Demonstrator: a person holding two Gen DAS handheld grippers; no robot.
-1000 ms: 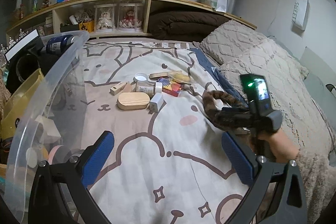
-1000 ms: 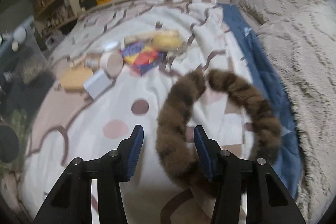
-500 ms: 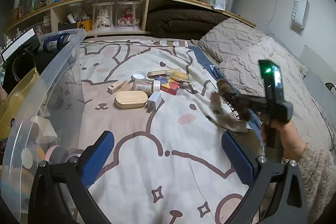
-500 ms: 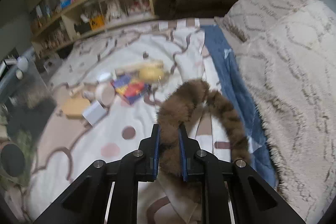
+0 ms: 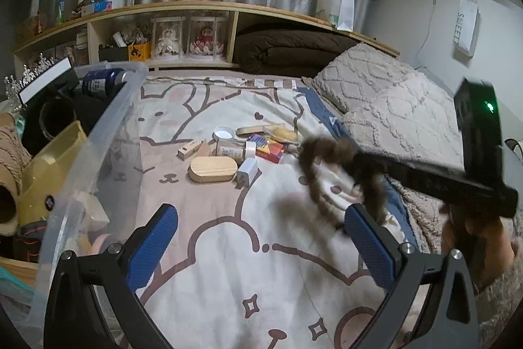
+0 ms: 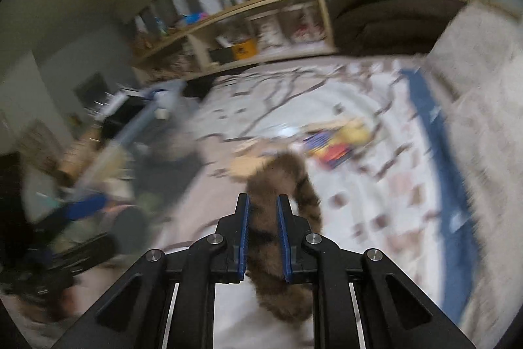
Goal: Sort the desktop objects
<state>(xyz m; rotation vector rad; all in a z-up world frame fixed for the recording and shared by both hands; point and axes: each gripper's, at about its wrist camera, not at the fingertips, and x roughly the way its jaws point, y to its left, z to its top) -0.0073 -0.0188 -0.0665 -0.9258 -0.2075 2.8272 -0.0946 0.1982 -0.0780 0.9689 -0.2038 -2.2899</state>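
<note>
My right gripper [image 6: 263, 208] is shut on a brown furry headband [image 6: 278, 185] and holds it above the bedspread; in the left wrist view the headband [image 5: 330, 165] hangs blurred from that gripper [image 5: 356, 157] at the right. My left gripper [image 5: 261, 237] is open and empty, low over the bedspread beside the clear plastic bin [image 5: 108, 133]. A cluster of small objects lies mid-bed: a wooden oval box [image 5: 212, 169], a white charger [image 5: 247, 168], a jar [image 5: 230, 148], a colourful box [image 5: 266, 148].
The clear bin at the left holds a yellow box [image 5: 45, 172] and other items. A pillow [image 5: 385, 94] and fuzzy blanket lie on the right. A wooden shelf [image 5: 196, 31] with dolls runs along the back.
My right gripper has lifted the headband off the bed and swung it left toward the bin; the right wrist view is motion-blurred. My left gripper has stayed open and almost still.
</note>
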